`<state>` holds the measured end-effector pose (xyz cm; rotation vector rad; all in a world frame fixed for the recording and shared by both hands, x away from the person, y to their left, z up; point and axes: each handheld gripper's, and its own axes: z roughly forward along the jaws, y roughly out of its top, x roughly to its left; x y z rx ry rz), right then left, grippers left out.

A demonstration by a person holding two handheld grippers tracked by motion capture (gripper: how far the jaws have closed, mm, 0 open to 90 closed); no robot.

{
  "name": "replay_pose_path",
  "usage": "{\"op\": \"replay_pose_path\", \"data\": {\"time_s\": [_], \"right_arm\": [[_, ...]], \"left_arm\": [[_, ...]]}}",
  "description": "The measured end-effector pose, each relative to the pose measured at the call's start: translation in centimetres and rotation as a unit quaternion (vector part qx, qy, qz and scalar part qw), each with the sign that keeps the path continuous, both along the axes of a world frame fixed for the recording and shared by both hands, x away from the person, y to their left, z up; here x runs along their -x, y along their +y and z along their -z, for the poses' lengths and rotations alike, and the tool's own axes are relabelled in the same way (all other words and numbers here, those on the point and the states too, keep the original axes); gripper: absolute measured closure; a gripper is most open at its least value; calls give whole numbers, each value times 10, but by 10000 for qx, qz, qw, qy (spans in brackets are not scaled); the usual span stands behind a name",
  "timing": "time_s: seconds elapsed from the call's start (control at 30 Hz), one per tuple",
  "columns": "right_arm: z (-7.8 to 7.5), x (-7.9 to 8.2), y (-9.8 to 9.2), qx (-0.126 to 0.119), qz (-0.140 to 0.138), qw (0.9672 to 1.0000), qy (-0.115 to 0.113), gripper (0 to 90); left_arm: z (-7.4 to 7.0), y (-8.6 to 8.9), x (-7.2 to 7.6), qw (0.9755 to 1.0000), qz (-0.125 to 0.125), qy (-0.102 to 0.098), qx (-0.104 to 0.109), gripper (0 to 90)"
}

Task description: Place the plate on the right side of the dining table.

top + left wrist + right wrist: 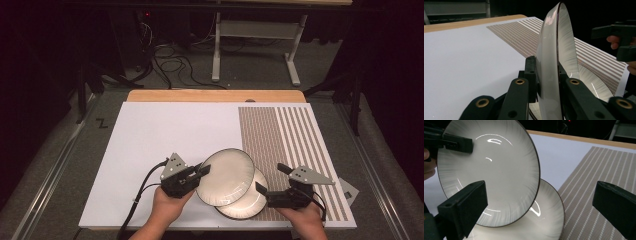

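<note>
Two white plates with dark rims are at the front of the table. The lower plate lies flat, half on the striped placemat. My left gripper is shut on the left rim of the upper plate and holds it tilted up over the lower one. Whether the two plates touch is unclear. My right gripper stands open just right of the plates, with nothing between its jaws.
A white board covers most of the wooden table, with bare room on its left and far parts. The brown striped placemat covers the right side. Beyond the table are floor cables and a white stand.
</note>
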<state>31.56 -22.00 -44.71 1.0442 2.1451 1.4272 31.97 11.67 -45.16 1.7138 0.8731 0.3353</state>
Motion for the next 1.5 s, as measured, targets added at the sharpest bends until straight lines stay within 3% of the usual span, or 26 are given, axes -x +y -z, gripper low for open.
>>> {"op": "replay_pose_path", "data": {"time_s": [0.2, 0.43, 0.6, 0.63, 0.8, 1.1, 1.5], "right_arm": [[2, -17, 17, 84, -139, 9998, 149, 4], [3, -35, 26, -70, -172, 9992, 367, 21], [17, -33, 28, -181, -335, 9982, 465, 121], [23, -32, 32, -151, -423, 9972, 592, 153], [33, -36, 38, -212, -534, 9953, 780, 214], [37, -36, 41, -180, -700, 9933, 906, 441], [38, -36, 36, -205, -745, 9925, 943, 605]], "left_arm": [[0, 1, 0, 10000, 39, -13, -8, 799], [0, 2, 0, 10000, 53, -9, -3, 799], [1, 3, 0, 10000, 66, -9, 22, 799], [1, 3, -1, 10000, 69, 3, 42, 799], [1, 3, 0, 10000, 85, -13, 43, 799], [0, 3, 0, 9998, 165, -82, 3, 799], [0, 5, 1, 9997, 232, -119, 10, 799]]}}
